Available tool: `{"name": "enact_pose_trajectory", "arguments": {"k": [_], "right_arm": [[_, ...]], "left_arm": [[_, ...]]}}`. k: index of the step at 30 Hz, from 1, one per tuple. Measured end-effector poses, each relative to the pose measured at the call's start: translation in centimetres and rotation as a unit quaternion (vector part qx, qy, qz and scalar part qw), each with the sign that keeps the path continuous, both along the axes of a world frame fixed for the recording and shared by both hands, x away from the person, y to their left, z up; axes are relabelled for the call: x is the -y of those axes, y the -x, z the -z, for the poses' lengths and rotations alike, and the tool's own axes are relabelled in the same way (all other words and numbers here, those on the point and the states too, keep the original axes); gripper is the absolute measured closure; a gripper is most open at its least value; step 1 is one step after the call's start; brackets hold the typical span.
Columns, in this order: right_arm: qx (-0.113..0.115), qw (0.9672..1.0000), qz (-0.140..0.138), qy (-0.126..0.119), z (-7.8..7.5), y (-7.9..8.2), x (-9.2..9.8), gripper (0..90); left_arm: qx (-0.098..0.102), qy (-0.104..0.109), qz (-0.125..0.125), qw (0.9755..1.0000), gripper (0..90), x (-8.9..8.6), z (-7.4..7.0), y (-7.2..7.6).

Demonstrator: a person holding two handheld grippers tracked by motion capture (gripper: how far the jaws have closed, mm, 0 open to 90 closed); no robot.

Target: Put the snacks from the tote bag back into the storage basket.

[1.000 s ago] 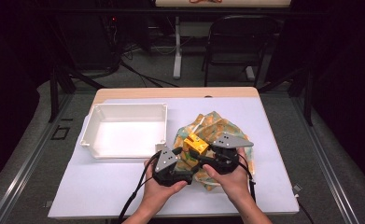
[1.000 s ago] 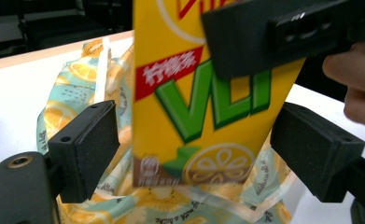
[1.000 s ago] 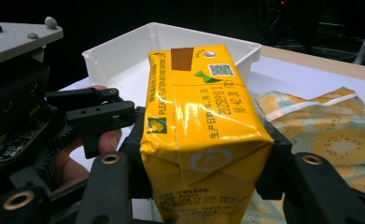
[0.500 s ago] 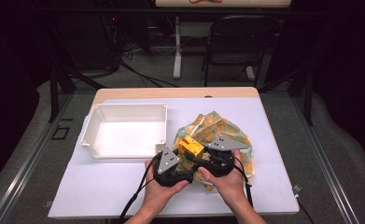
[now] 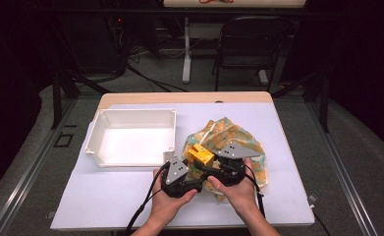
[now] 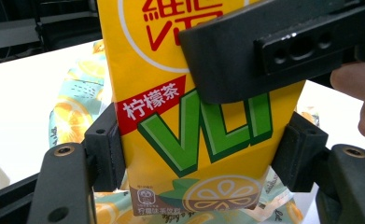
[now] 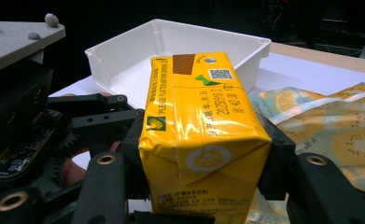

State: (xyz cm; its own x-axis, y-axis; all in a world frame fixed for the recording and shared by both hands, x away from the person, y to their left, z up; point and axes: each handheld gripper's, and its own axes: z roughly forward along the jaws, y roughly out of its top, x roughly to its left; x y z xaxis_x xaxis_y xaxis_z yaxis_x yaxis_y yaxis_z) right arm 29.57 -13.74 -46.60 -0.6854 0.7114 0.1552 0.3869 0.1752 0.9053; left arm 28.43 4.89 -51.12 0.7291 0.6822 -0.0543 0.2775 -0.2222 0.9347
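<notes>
Left claw (image 6: 196,154) closing on carton (image 6: 194,121), carton top cut off, contact seemingly made.

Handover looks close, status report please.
Right claw shut on juice carton. Left claw just closing, pads meet carton. Fruit-print bag beneath, nothing blocking.

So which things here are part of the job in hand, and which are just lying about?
In use:
yellow drink carton
left gripper, jaws just closing around it
right gripper, clamped on it

Lying about:
white tray
fruit-print cloth
chair
</notes>
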Motion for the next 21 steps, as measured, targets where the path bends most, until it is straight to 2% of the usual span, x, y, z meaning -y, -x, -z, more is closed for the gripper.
{"name": "enact_pose_trajectory", "arguments": {"k": [3,6,9,14,16,21], "right_arm": [[0.003,0.9998,-0.014,-0.014,-0.1,-0.1,0.1,44.3],[0.005,0.9993,-0.025,-0.027,-0.5,-0.1,0.4,34.4],[0.012,0.9988,-0.029,-0.038,-1.0,0.0,0.9,28.3],[0.02,0.9975,-0.037,-0.057,-1.5,0.1,1.7,24.8],[0.02,0.9975,-0.038,-0.056,-1.6,0.0,2.0,23.3],[0.015,0.998,-0.024,-0.057,-1.5,-0.2,3.0,23.0]], "left_arm": [[0.0,0.007,-0.002,1.0,32.1,-0.3,-0.2,0.0],[-0.005,0.014,-0.012,0.9998,32.2,-0.9,-0.4,-0.3],[-0.008,0.017,-0.022,0.9996,32.2,-1.4,-0.6,-0.5],[-0.009,0.02,-0.034,0.9992,32.2,-2.3,-0.8,-0.8],[-0.009,0.022,-0.04,0.9989,32.2,-2.6,-0.8,-0.9],[-0.008,0.029,-0.053,0.9981,32.2,-3.5,-1.1,-1.0]]}}
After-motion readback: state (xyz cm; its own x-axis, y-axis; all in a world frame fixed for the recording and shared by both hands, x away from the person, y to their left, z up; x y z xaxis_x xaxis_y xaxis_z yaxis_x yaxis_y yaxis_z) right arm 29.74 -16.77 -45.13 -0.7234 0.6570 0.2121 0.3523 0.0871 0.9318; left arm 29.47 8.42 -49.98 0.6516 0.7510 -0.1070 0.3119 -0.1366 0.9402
